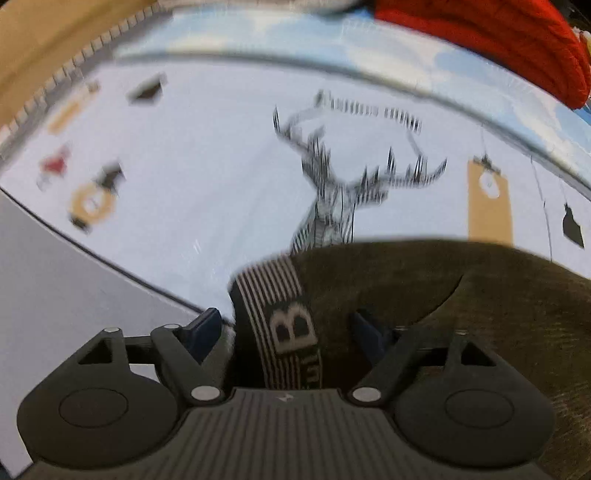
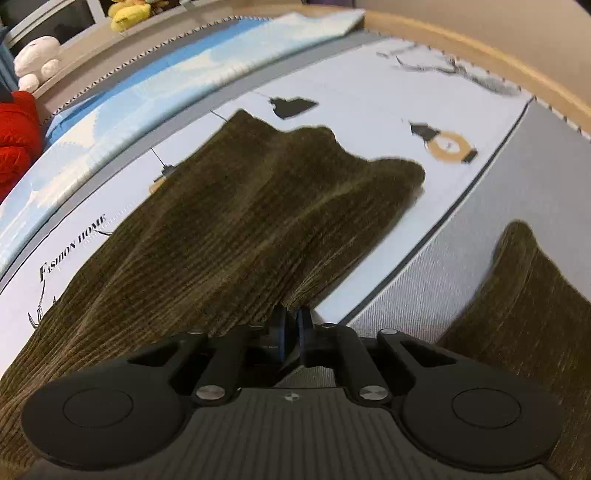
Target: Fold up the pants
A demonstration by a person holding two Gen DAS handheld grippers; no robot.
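Here, up close, the left tool (image 1: 286, 325) has its two fingers spread wide apart. Between them sits the striped waistband (image 1: 280, 314) of the pants (image 1: 461, 295), with a big letter B on it. The fingers are not pinching it. The band is in the gap, but I cannot tell if a finger touches it.

The right tool (image 2: 290, 325) has its two blue fingers squeezed almost together. They pinch a fold of the brown, ribbed pants (image 2: 240, 221). From that pinch the cloth spreads out wide, running off to the left and away from the tool. One more bit of the same brown cloth (image 2: 524, 306) lies off to the right.

The pants lie on a white printed mat (image 2: 369, 99). The mat has a stripy deer drawing (image 1: 332, 192), some small black and tan shapes, and the words "FASHION HOME" (image 2: 74, 245).

Farther back lies a blue and white cloth (image 2: 177, 74). A red knitted thing (image 1: 498, 40) sits at the far edge. Way behind are a white soft toy (image 2: 37, 61) and a yellow soft toy (image 2: 129, 16).
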